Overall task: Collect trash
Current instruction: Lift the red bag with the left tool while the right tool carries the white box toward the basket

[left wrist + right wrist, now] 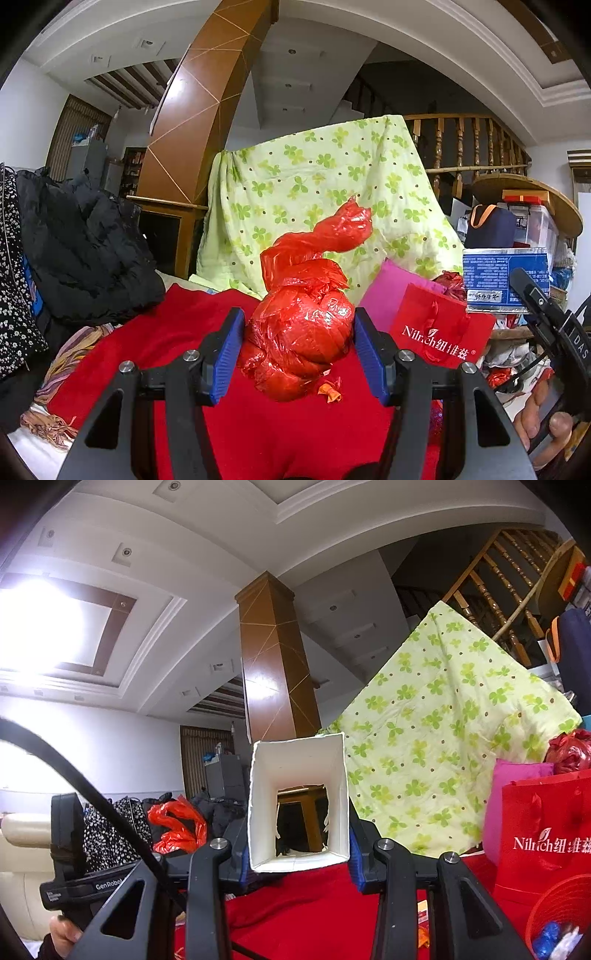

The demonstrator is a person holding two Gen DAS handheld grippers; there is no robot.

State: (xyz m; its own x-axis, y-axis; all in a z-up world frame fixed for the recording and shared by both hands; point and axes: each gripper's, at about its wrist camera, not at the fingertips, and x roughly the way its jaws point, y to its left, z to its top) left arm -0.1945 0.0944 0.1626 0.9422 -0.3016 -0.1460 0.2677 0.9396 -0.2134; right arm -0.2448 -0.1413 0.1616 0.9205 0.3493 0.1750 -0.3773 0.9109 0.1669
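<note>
On our left, the left gripper (299,347) has its blue pads pressed against the knotted red plastic bag (303,325), lifted clear above the red cloth (258,435) so we can carry it off. On our right, the right gripper (298,843) clamps an open-ended white carton (299,801) by its side walls, and the red mesh basket (554,908) sits low right, likely our drop spot.

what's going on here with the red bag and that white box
A person is collecting trash with two tools. The left hand-held gripper is clamped on a knotted red plastic bag, held above a red cloth. The right hand-held gripper grips an open-ended white carton. A red mesh basket holding scraps sits at lower right.
</note>
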